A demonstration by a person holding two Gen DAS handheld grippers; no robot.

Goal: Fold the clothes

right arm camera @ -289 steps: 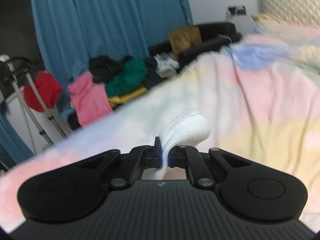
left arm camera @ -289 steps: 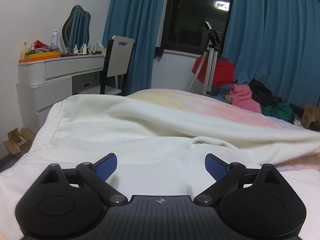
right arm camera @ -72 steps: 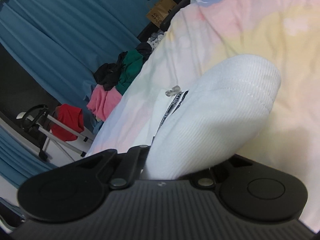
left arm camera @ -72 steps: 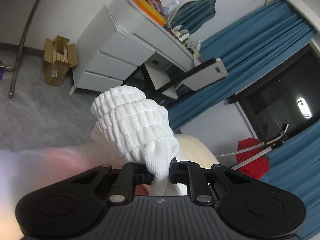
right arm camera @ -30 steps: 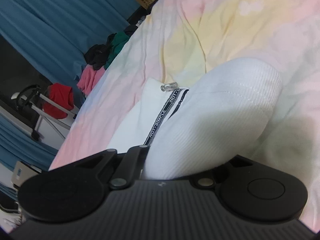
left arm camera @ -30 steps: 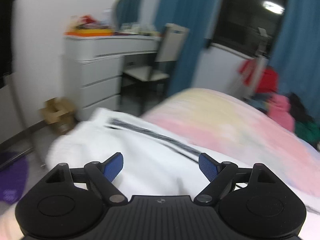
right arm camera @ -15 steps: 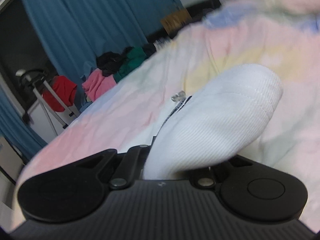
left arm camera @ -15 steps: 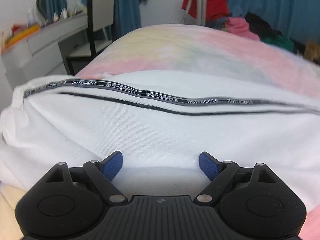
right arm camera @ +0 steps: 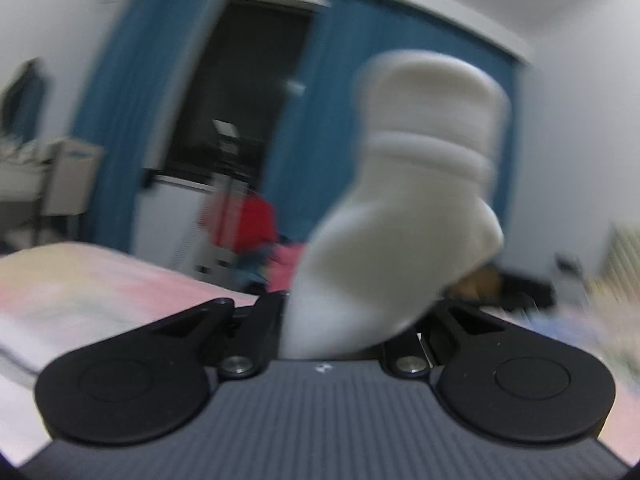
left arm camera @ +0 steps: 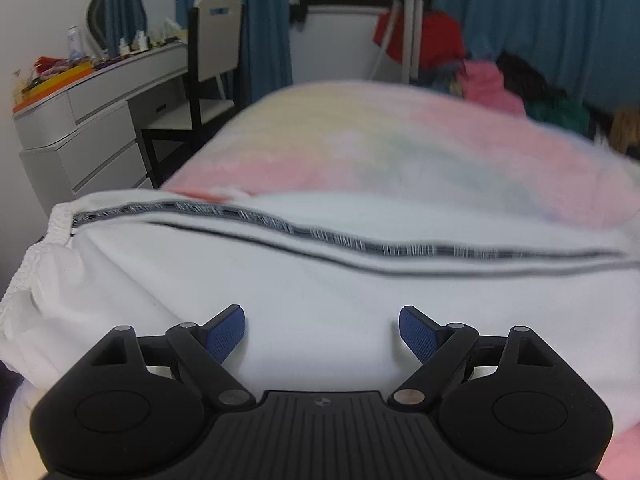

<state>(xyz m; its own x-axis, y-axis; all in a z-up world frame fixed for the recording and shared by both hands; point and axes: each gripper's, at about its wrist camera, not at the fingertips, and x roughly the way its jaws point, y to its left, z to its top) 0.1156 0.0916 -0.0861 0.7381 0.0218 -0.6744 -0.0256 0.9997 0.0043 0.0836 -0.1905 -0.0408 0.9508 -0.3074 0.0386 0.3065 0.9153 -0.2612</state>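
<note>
Left claw (left arm camera: pixel 321 330) spread wide, nothing between its blue pads, low centre of frame over the white garment (left arm camera: pixel 320 280). Garment lies across the pastel bed (left arm camera: pixel 380 148), dark printed stripe (left arm camera: pixel 400 249) running left to right. Right claw (right arm camera: pixel 352 320) clamped on a ribbed white cuff (right arm camera: pixel 412 208), which stands up at frame centre; view blurred.
</note>
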